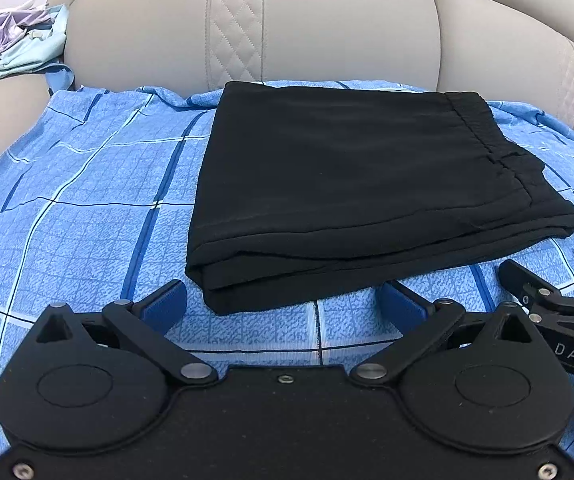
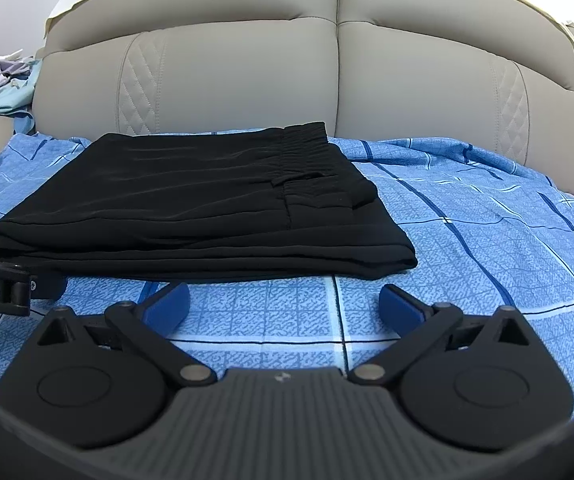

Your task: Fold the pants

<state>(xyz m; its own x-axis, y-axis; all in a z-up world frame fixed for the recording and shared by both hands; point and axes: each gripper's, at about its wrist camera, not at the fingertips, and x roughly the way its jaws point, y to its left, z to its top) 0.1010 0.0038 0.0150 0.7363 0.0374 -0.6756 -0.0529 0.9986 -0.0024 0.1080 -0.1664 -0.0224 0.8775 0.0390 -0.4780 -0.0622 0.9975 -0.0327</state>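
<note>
- Both views bright, even, soft indoor light; no hard glare.
- Shadows faint: thin dark band under the black pants [image 1: 339, 184] on the bedsheet [image 1: 87, 200].
- Pants nearly crush to flat black; folds read better in right wrist view.
- Heavy fisheye: headboard [image 2: 287, 72] bows, corners vignette to black.
- Focus sharp mid-frame; slight softness at edges.

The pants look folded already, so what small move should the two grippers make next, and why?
Probably just draw both back. The black pants lie in a neat flat stack on the blue sheet, the left gripper and right gripper are both open and empty, short of the stack's near edge. Nothing seems left to fold.
</note>
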